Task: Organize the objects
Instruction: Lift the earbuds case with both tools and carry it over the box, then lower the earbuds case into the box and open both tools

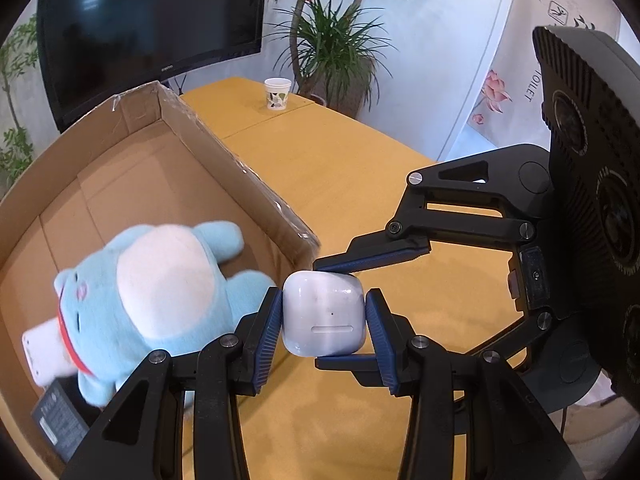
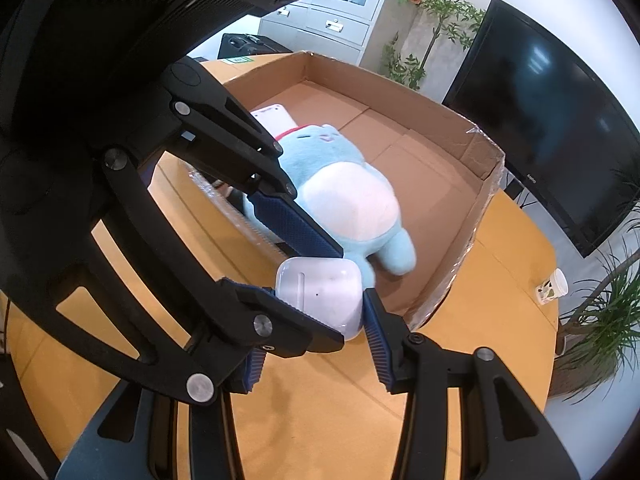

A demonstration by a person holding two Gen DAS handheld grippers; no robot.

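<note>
A white earbud case (image 1: 324, 314) (image 2: 320, 294) hangs just above the yellow table, close to the near corner of a cardboard box (image 1: 240, 172) (image 2: 476, 208). My left gripper (image 1: 324, 320) is shut on its left and right sides. My right gripper (image 2: 314, 328) comes in from the right and is shut on its top and bottom; it also shows in the left wrist view (image 1: 340, 312). A blue plush toy (image 1: 160, 292) (image 2: 344, 200) lies in the box on a white device (image 1: 40, 356) (image 2: 274, 118) and a dark adapter (image 1: 58, 420).
A paper cup (image 1: 277, 93) (image 2: 554, 286) stands at the far end of the table (image 1: 360, 184). A black monitor (image 1: 152, 28) and potted plants (image 1: 332, 40) stand beyond it. A cabinet (image 2: 332, 20) and a dark case (image 2: 248, 46) stand behind the box.
</note>
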